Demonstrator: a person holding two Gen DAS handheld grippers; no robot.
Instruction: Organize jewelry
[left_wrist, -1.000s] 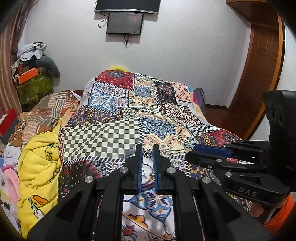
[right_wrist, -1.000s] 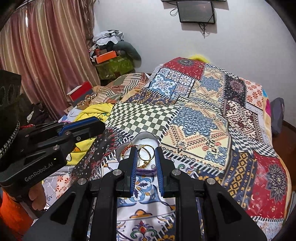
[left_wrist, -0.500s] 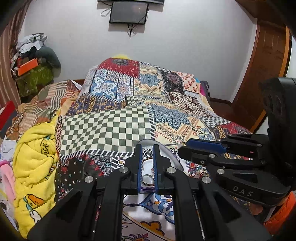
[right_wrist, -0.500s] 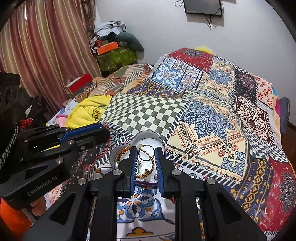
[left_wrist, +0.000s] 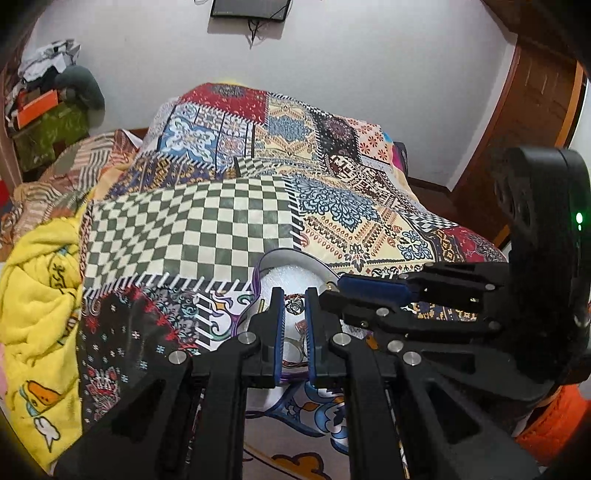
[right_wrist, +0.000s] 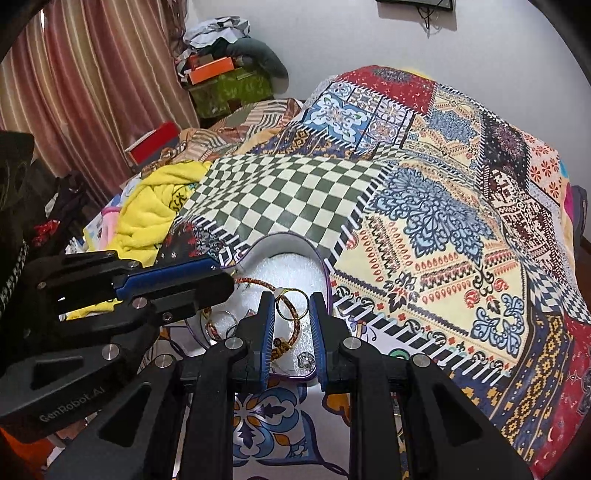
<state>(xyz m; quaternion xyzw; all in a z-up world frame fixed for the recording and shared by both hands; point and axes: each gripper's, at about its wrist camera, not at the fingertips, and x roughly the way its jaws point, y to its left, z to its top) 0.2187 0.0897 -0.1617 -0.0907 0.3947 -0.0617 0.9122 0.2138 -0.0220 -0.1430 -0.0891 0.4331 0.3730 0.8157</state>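
A bed (right_wrist: 461, 206) covered by a patchwork quilt (left_wrist: 229, 221) fills the middle of the room, with a yellow blanket (left_wrist: 40, 295) bunched at its side. Behind it stands a plain white wall (left_wrist: 369, 55) carrying a dark screen (left_wrist: 249, 8) with dangling cables. Striped pinkish curtains (right_wrist: 92, 74) hang to one side, next to a cluttered pile of boxes and clothes (right_wrist: 225, 70). A brown wooden door (left_wrist: 524, 110) stands opposite.
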